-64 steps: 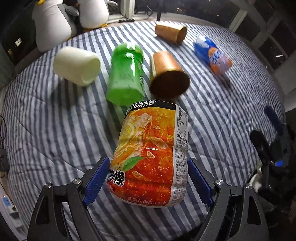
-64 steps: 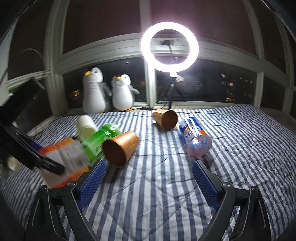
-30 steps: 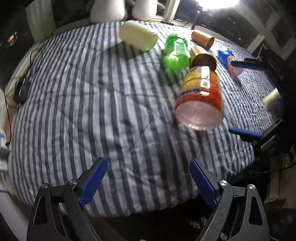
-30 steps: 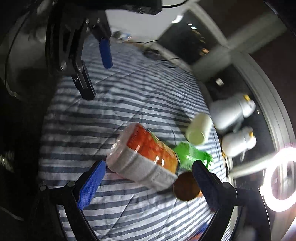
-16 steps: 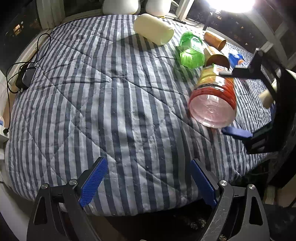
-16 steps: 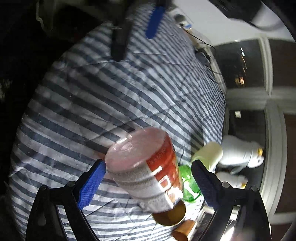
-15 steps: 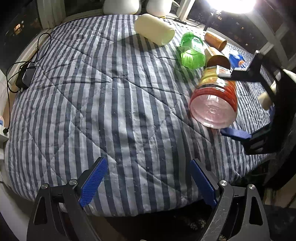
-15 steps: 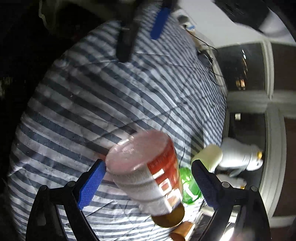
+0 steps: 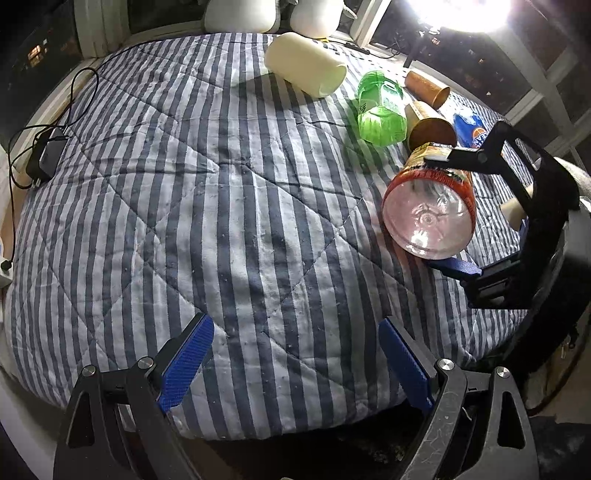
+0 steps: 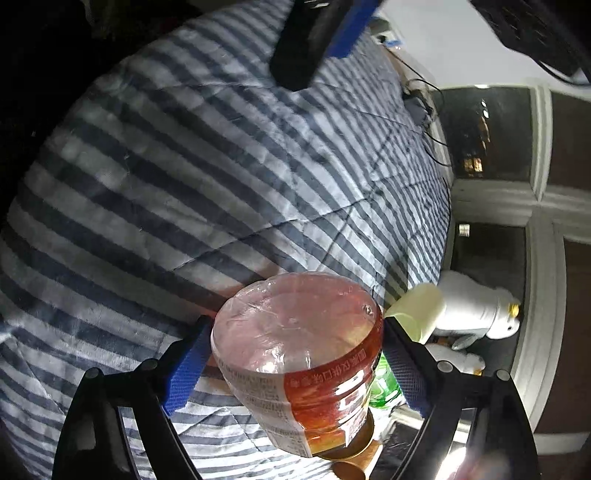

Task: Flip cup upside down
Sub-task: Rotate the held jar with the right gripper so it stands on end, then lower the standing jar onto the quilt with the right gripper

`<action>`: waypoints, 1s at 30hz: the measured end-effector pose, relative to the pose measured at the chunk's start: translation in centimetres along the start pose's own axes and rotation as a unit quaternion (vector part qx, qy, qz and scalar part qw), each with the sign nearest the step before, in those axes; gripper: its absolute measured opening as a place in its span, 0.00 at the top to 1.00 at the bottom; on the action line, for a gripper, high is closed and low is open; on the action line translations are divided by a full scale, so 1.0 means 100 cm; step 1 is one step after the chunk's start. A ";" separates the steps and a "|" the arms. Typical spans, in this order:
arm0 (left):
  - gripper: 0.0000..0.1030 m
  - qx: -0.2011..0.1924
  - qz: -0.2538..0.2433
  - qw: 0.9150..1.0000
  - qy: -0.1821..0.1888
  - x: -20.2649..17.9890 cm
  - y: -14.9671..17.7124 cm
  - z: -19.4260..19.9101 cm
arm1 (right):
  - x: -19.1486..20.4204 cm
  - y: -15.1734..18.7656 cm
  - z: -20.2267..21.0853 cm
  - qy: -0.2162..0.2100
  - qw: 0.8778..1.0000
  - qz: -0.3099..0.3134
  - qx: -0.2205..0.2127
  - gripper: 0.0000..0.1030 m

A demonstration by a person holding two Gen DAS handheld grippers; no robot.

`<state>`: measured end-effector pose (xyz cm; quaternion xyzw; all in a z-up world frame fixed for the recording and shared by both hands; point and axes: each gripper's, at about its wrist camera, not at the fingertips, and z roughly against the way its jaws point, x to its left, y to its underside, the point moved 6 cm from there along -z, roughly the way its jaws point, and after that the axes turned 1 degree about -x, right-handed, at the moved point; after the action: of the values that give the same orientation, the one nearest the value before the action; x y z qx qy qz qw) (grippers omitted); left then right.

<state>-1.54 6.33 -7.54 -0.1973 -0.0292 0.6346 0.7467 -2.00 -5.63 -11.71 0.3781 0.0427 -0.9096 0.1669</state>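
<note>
The cup [image 9: 428, 218] is a clear cut-off plastic bottle with an orange tea label. It is tilted on its side at the right of the striped bed, its closed base facing the left wrist camera. My right gripper [image 9: 432, 212] is shut on it, one finger above and one below. In the right wrist view the cup [image 10: 299, 350] fills the gap in the right gripper [image 10: 295, 365], and both blue pads [image 10: 186, 365] press its sides. My left gripper [image 9: 295, 354] stands open and empty over the bed's near edge, well left of the cup.
A cream cup [image 9: 304, 68], a green cup [image 9: 380, 110], two brown paper cups [image 9: 430, 127] and a blue-labelled cup [image 9: 472, 129] lie on their sides at the far right. A charger with cable [image 9: 46, 158] lies at the left edge. Toy penguins [image 9: 240, 14] stand behind.
My left gripper let the orange cup go and drew back to the bed's near edge. My right gripper came around the cup and shut on it, turning its base upward.
</note>
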 end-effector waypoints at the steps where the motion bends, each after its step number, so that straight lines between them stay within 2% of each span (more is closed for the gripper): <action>1: 0.10 -0.003 -0.002 1.000 -0.001 0.000 -0.002 0.000 | -0.005 0.001 0.001 -0.001 1.000 -0.022 -0.003 0.16; 4: 0.10 -0.016 -0.008 1.000 -0.007 -0.001 -0.010 0.000 | -0.018 0.003 0.010 -0.003 0.996 -0.091 -0.023 0.16; 6: 0.10 -0.026 -0.011 1.000 -0.012 -0.002 -0.017 0.000 | -0.030 0.007 0.016 -0.005 0.988 -0.151 -0.039 0.16; 7: 0.10 -0.033 -0.012 0.999 -0.015 -0.003 -0.021 0.000 | -0.039 0.012 0.020 -0.006 0.978 -0.201 -0.051 0.16; 11: 0.10 -0.059 -0.012 0.998 -0.019 -0.006 -0.035 -0.001 | -0.060 0.032 0.029 -0.010 0.937 -0.340 -0.080 0.16; 13: 0.10 -0.070 -0.010 0.997 -0.013 -0.010 -0.042 -0.002 | -0.065 0.047 0.035 -0.017 0.903 -0.418 -0.098 0.16; 14: 0.10 -0.076 -0.009 0.997 -0.013 -0.011 -0.044 -0.001 | -0.065 0.050 0.037 -0.018 0.893 -0.437 -0.102 0.16; 15: 0.10 -0.082 -0.008 0.996 -0.013 -0.011 -0.047 -0.001 | -0.065 0.057 0.040 -0.015 0.875 -0.471 -0.108 0.16; 17: 0.10 -0.094 -0.007 0.996 -0.010 -0.016 -0.053 -0.003 | -0.066 0.066 0.044 -0.013 0.850 -0.513 -0.118 0.16; 18: 0.10 -0.101 -0.006 0.995 -0.006 -0.019 -0.056 -0.004 | -0.067 0.072 0.046 -0.013 0.832 -0.541 -0.126 0.16; 20: 0.10 -0.116 -0.004 0.993 -0.003 -0.023 -0.060 -0.005 | -0.069 0.085 0.049 -0.020 0.781 -0.606 -0.147 0.16; 21: 0.10 -0.123 -0.002 0.992 -0.001 -0.026 -0.062 -0.004 | -0.071 0.090 0.050 -0.018 0.767 -0.624 -0.151 0.16; 22: 0.10 -0.133 0.001 0.991 0.001 -0.028 -0.065 -0.004 | -0.071 0.095 0.051 -0.011 0.745 -0.648 -0.156 0.16; 24: 0.10 -0.144 0.001 0.990 0.004 -0.033 -0.068 -0.003 | -0.072 0.102 0.050 0.003 0.710 -0.685 -0.163 0.16; 28: 0.10 -0.167 -0.008 0.986 -0.001 -0.043 -0.071 0.001 | -0.063 0.111 0.052 0.025 0.667 -0.724 -0.171 0.16; 29: 0.10 -0.170 -0.010 0.985 -0.002 -0.045 -0.071 0.000 | -0.061 0.113 0.053 0.031 0.658 -0.732 -0.175 0.16; 30: 0.10 -0.171 -0.012 0.985 -0.003 -0.047 -0.071 0.000 | -0.060 0.114 0.055 0.040 0.655 -0.735 -0.172 0.16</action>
<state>4.18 1.03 -4.19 -0.3197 -0.1415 0.6117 0.7097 2.04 -15.89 -3.05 0.2243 0.4688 -0.6960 -0.4955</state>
